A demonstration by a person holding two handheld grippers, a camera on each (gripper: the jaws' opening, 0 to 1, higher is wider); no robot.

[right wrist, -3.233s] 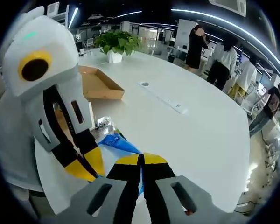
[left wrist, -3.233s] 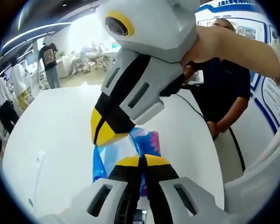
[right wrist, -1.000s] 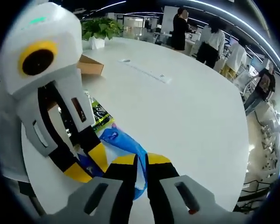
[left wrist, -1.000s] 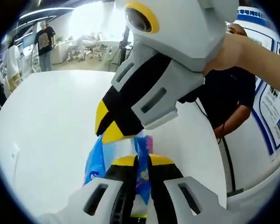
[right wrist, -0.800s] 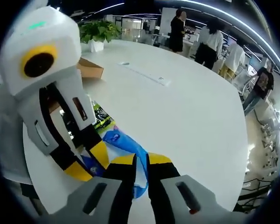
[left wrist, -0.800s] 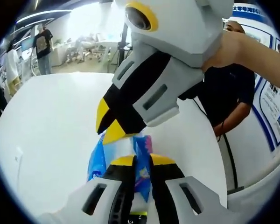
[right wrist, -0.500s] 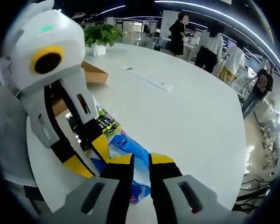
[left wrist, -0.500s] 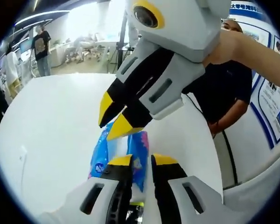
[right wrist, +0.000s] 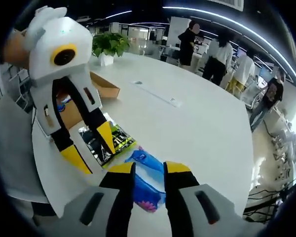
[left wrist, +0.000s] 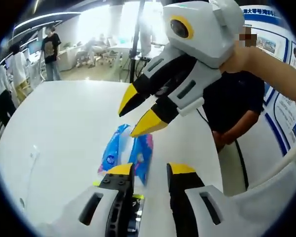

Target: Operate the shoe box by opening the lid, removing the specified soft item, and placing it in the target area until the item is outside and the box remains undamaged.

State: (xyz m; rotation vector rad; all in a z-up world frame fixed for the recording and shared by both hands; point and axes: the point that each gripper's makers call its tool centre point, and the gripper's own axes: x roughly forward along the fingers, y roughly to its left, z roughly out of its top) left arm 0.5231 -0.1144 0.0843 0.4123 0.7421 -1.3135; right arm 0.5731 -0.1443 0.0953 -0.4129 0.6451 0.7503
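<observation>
At centre of left gripper view, blue soft pack (left wrist: 130, 154) lay flat on white worktop (left wrist: 64, 128), free of both grippers. Left gripper (left wrist: 150, 170) jaws apart, just short of pack. Right gripper (left wrist: 138, 111) above pack, jaws apart, holding nothing. In right gripper view, cardboard shoe box (right wrist: 101, 89) sat open at upper left, potted plant (right wrist: 108, 47) beyond.

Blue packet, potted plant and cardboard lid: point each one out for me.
Blue packet (left wrist: 112, 150), left gripper view, its left half.
Potted plant (right wrist: 108, 46), right gripper view, the leaves.
Cardboard lid (right wrist: 104, 88), right gripper view, its near side wall.
</observation>
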